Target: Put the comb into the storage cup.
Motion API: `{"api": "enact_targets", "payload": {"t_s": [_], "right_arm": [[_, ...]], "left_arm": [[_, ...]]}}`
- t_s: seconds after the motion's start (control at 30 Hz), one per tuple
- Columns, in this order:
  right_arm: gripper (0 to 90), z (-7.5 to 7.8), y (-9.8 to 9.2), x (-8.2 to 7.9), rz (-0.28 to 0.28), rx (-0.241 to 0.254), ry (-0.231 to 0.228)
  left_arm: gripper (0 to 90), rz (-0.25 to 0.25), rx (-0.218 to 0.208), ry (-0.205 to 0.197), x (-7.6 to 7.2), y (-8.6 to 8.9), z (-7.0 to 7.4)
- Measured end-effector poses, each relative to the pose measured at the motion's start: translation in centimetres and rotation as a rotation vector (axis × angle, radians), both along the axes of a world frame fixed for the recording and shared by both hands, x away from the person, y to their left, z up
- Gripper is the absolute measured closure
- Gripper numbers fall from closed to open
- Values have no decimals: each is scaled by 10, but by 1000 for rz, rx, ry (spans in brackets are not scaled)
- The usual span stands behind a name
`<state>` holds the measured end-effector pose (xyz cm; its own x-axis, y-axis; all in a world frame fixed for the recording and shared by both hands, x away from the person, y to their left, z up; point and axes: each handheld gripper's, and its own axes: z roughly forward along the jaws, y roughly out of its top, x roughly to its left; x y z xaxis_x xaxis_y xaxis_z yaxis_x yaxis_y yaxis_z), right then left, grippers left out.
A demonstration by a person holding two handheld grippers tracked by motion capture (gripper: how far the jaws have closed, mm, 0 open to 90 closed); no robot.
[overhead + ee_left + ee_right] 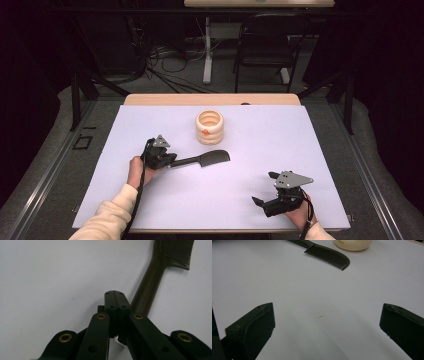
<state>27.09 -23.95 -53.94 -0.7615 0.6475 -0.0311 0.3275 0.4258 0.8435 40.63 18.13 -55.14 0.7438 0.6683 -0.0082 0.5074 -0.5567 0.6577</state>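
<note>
While the left gripper (169, 161) sits pinched shut beside the handle end of the black plastic comb (205, 160), holding nothing, the comb lies flat on the white table (300, 145), long axis running right toward the ribbed cream cup (209, 127); the right gripper (260, 202) rests wide apart, farther off.

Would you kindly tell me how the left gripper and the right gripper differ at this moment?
The left gripper has its jaws shut together, while the right gripper has its jaws wide open with bare table between them. The left gripper sits right beside the handle of the black comb; whether it pinches it I cannot tell. The right gripper rests well away from the comb, near the table's front edge. Both are black and each is held in a hand.
</note>
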Motion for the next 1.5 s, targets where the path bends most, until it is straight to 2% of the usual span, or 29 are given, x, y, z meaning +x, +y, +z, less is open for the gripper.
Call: {"api": "enact_targets", "payload": {"t_s": [0.63, 0.87, 0.9, 1.07, 1.27, 1.3, 1.33, 1.37, 1.43, 1.5], "right_arm": [[0, 0, 0, 0, -1, -2, 6], [0, 0, 0, 0, 0, -3, 8], [0, 0, 0, 0, -1, -2, 6], [0, 0, 0, 0, 0, -3, 7], [0, 0, 0, 0, 2, 2, 9], [0, 0, 0, 0, 2, 3, 9], [0, 0, 0, 0, 2, 3, 9], [0, -1, 0, 0, 2, 4, 10], [0, -1, 1, 0, 1, 4, 11], [0, -1, 0, 0, 1, 6, 11]], "left_arm": [[899, -25, 22, 24, -5, -4, 2], [895, -25, 23, 15, -5, -4, 3], [834, -18, 18, 6, -6, -3, 4], [726, -10, -6, -14, -6, 1, 9], [552, -4, -26, -34, -5, 4, 17], [504, -4, -26, -34, -5, 4, 17], [504, 1, -22, -36, -5, 3, 18], [402, -12, -14, -29, -4, 4, 19], [376, -18, -12, -29, -4, 3, 21], [273, -29, 3, -35, -5, 2, 24]]}}
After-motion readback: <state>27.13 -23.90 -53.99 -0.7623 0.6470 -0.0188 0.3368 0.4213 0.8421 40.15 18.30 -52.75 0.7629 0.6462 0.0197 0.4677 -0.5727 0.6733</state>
